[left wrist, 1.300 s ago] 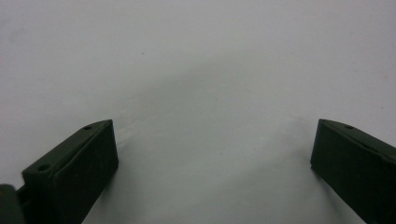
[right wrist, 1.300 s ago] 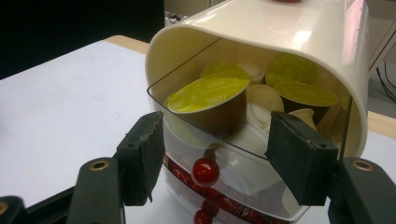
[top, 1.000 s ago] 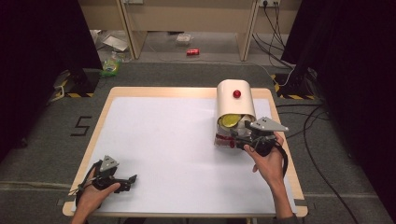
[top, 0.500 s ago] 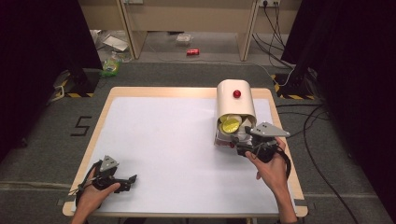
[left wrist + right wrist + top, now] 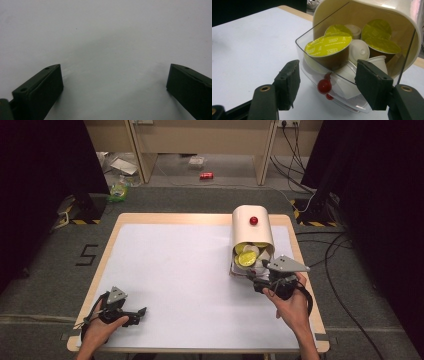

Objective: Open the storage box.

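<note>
- Left gripper (image 5: 141,311) low at the table's near left corner, held in a hand (image 5: 97,330), lying close over the white tabletop (image 5: 175,270) — jaws wide apart in its own view, bare white surface between them, gripping nothing.
- Well apart from the capsule bin, across most of the table.
- Farther right, near the right edge: cream bin (image 5: 252,232) with a rounded hood and a red knob (image 5: 254,220) on top, open end toward the near side.
- Inside and spilling toward the front: capsules, some with yellow-green foil lids (image 5: 329,45), some white (image 5: 359,51), piled against a clear flap (image 5: 317,67) tipped open at the front.
- Small red knob (image 5: 324,86) on that flap, low at its middle.
- Right gripper (image 5: 328,87) just in front of the bin's mouth, held in the right hand (image 5: 290,305) — jaws partly open, one on each side of the flap's knob, neither pad seen pressing on it.
- Flap and knob between the jaws, not clamped so far as visible.
</note>
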A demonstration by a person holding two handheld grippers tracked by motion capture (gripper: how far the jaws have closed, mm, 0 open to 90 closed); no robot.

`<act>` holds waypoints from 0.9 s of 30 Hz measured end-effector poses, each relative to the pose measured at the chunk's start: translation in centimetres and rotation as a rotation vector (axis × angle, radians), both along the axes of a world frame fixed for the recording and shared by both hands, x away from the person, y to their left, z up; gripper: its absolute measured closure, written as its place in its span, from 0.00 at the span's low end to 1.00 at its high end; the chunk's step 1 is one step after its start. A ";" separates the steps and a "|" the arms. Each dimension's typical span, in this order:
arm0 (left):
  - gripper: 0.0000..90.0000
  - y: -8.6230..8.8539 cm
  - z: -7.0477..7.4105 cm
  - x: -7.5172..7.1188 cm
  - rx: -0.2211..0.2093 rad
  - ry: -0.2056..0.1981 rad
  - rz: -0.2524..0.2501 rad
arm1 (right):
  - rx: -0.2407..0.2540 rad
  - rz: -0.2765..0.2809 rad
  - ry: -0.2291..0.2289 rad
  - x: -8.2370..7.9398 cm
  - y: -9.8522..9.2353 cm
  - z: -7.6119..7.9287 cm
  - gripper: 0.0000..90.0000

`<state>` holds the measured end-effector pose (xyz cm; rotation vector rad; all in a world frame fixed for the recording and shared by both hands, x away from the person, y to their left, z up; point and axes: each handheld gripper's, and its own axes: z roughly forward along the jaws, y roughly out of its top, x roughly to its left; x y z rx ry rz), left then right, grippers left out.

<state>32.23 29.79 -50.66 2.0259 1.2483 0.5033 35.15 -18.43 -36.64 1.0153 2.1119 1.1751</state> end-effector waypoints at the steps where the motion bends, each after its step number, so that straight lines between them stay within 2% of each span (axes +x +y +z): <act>1: 0.00 0.0 0.0 0.0 0.000 0.000 0.000 | -0.001 0.002 0.002 -0.1 0.0 0.0 0.41; 23: 0.00 0.0 0.0 0.0 0.000 0.000 0.000 | -0.001 0.019 0.014 -2.2 -0.2 -0.3 0.41; 27: 0.00 0.0 0.0 0.0 0.001 -0.001 0.001 | 0.005 0.015 0.016 -2.9 -0.2 -0.6 0.42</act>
